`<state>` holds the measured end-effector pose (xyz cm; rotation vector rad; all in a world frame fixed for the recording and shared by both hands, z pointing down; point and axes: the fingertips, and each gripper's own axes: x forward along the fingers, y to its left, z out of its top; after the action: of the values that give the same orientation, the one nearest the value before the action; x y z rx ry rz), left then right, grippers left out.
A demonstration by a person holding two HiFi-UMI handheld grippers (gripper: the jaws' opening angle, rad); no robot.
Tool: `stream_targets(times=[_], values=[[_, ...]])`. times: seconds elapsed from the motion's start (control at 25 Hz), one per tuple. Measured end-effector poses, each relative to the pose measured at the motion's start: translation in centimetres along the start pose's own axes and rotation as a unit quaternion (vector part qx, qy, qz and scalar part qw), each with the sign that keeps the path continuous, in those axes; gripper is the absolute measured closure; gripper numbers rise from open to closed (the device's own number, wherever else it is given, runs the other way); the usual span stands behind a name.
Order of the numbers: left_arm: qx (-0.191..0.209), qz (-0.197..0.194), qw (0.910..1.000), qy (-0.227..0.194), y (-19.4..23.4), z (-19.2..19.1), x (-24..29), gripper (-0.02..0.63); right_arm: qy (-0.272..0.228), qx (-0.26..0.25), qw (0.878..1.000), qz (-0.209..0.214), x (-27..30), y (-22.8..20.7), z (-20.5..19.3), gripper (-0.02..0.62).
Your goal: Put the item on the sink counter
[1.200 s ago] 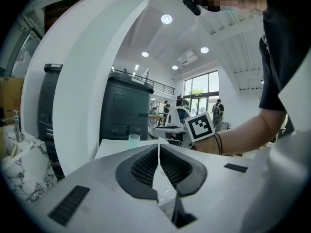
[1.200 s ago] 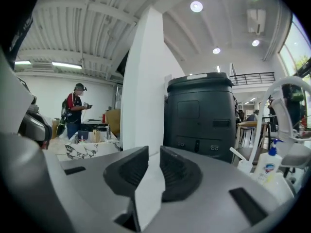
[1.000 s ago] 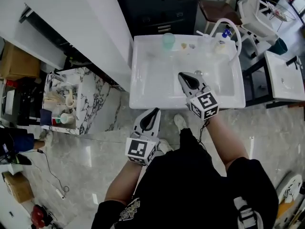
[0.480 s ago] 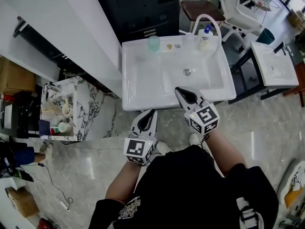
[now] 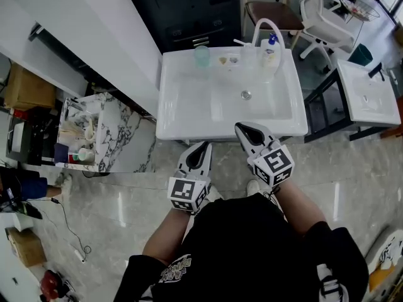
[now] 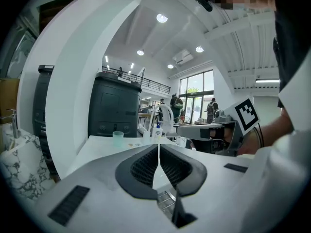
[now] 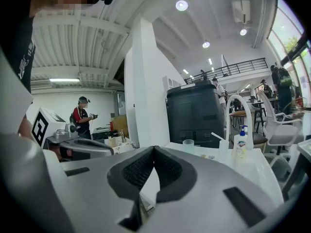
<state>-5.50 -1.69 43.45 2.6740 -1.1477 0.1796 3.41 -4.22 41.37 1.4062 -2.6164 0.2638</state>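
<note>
Left hand-held gripper (image 5: 203, 148) hovering before sink worktop (image 5: 182, 106), jaws closed, empty. Right hand-held gripper (image 5: 242, 129) closed, empty, tip overlapping front rim. Green cup (image 5: 201, 56), soap bottle (image 5: 271, 48) standing along back edge beside faucet (image 5: 259, 27).

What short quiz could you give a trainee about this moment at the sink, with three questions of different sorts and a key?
1. True or false: the left gripper is shut, with nothing between its jaws.
2. Where does the green cup stand? A: on the back edge of the sink. B: down in the basin. C: on the floor.
3. Fill in the gap: the soap bottle stands right beside the ___.

Key: 1 true. 2 A. 3 faucet.
</note>
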Motion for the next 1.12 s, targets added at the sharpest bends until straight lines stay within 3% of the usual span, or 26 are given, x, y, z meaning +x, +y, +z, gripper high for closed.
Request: stream_targets(times=[0.52, 1.12], values=[[-0.005, 0.038, 0.9992, -0.01, -5.6, 0.1, 1.6, 0.583, 0.002, -0.002, 0.999, 0.053, -4.2, -1.1, -0.4, 0.541], [0.002, 0.058, 0.9983, -0.004, -9.8, -0.4, 2.6, 0.583, -0.003, 0.007, 0.997, 0.077, -8.0, -2.7, -1.7, 0.541]])
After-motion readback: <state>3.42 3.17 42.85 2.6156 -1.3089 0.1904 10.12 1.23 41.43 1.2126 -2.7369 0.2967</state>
